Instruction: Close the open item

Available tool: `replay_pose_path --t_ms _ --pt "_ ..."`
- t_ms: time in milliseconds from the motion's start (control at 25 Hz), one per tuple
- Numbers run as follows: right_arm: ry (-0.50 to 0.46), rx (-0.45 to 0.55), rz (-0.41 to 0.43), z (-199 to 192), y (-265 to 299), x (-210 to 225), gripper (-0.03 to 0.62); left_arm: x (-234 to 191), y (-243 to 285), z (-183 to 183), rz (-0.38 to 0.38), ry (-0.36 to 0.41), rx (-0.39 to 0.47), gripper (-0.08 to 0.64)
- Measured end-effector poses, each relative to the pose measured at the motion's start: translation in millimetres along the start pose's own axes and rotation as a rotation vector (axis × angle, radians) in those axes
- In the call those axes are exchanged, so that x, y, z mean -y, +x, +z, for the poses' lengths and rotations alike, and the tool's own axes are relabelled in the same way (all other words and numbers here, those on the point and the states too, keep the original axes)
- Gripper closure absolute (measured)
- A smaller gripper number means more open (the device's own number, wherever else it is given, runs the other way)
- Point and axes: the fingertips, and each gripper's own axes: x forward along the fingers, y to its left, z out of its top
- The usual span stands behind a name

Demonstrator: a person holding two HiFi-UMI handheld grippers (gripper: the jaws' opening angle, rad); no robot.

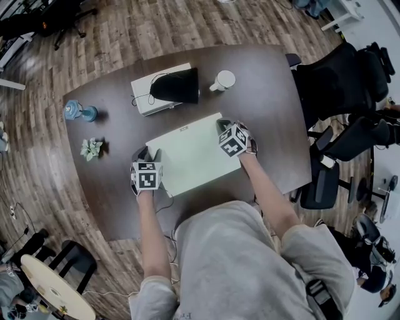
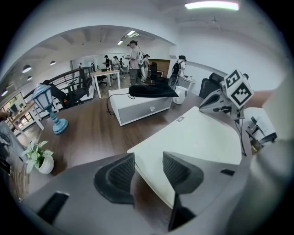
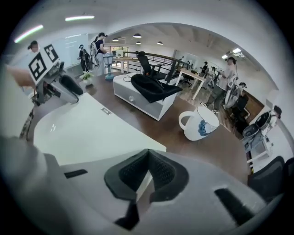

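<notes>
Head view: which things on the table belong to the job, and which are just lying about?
Job: white laptop; left claw, open over its edge; right claw, shut by its corner.
Lying about: white box; black cloth on it; mug; blue lantern ornament; potted plant.

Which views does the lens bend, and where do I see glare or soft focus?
Head view: the brown wood plank floor curves at the edges. Left gripper view: black round frame, white ceiling light strip blown out, dark fingers soft. Right gripper view: same round frame, white flat laptop evenly lit.
</notes>
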Motion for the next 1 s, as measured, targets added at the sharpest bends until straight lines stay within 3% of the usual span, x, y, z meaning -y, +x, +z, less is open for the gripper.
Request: replay_pose_path --t_ms 160,400,600,680,1000 --pt "0.198 0.049 0.052 -1 0 5 0.588 -1 1 -1 0.0 -0.003 0.021 0.373" --pt "0.333 0.08 0.067 -4 2 10 0.586 -2 -2 1 0.0 -0.026 0.07 0.374" --pt "0.656 0.183 0.225 1 -16 19 0.545 -8 -19 5 -0.054 -0.18 0.131 0.377" --pt "0.675 0.236 0.222 6 -35 21 0.549 -7 -31 6 -0.051 -0.172 0.154 0.377" --pt "0.574 0.303 0.226 -2 -90 -15 0.515 25 -83 11 -0.047 -0.144 0.245 0.379"
